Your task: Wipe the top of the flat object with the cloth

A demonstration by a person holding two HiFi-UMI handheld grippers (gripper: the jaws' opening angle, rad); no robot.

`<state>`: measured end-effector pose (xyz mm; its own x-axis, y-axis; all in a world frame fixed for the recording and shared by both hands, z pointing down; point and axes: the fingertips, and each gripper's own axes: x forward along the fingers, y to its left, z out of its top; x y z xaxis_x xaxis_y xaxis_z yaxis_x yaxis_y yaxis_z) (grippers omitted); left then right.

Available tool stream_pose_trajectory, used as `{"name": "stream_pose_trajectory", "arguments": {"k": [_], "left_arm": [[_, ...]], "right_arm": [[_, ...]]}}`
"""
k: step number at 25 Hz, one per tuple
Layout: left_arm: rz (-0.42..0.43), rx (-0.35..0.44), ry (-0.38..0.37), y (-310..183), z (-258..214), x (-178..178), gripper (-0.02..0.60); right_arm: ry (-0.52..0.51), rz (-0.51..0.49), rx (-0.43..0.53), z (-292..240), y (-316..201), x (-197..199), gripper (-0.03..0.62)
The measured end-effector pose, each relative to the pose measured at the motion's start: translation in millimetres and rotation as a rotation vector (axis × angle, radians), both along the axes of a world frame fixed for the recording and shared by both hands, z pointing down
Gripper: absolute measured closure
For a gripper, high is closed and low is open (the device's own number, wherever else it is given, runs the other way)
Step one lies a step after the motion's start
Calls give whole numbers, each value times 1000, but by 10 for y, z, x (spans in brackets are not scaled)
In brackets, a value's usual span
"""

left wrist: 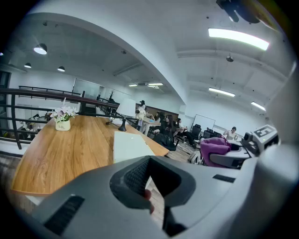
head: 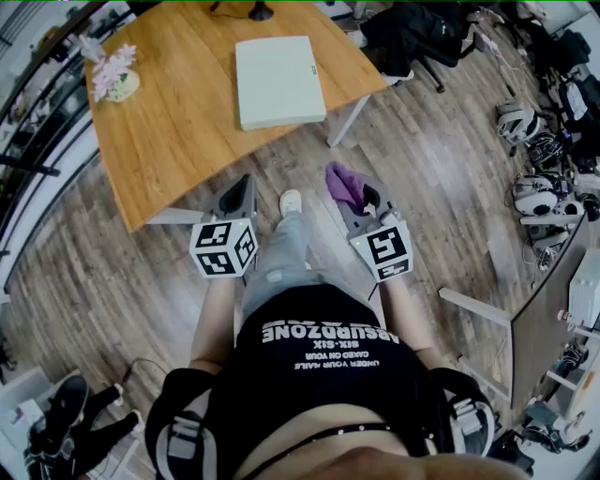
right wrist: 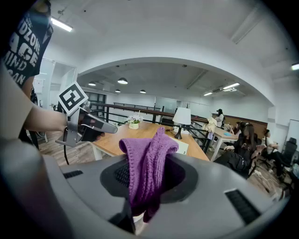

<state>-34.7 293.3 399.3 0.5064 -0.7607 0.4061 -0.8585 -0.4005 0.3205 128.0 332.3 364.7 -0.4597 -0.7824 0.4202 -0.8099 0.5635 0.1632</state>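
Observation:
The flat object [head: 279, 82], a pale green-white slab, lies on the wooden table [head: 178, 122], well ahead of both grippers; it also shows as a pale slab [left wrist: 128, 145] in the left gripper view. A purple knitted cloth [head: 344, 184] hangs bunched from my right gripper [head: 361, 199], which is shut on it; the cloth [right wrist: 147, 168] fills the jaws of that gripper [right wrist: 140, 205]. My left gripper [head: 242, 192] holds nothing, and floor shows through a narrow gap between its jaws [left wrist: 149, 186]. Both grippers hang over the wooden floor, short of the table's near edge.
A flower pot [head: 114, 77] stands at the table's left end and a lamp base [head: 260, 11] at its far edge. A white table leg [head: 345, 122] is near the right gripper. Bags and gear [head: 539, 192] lie on the floor at right. People sit at desks [right wrist: 243, 140] beyond.

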Motion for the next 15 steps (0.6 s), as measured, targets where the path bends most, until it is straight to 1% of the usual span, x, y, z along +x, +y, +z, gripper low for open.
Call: {"name": "stream_pose_trajectory", "arguments": {"k": [8, 15], "left_arm": [[-7, -59, 1, -1472, 253, -52, 566], [-16, -93, -13, -2215, 490, -44, 566]], "right_arm": [[89, -78, -53, 237, -1464, -182, 480], [121, -114, -92, 479, -2264, -179, 482]]}}
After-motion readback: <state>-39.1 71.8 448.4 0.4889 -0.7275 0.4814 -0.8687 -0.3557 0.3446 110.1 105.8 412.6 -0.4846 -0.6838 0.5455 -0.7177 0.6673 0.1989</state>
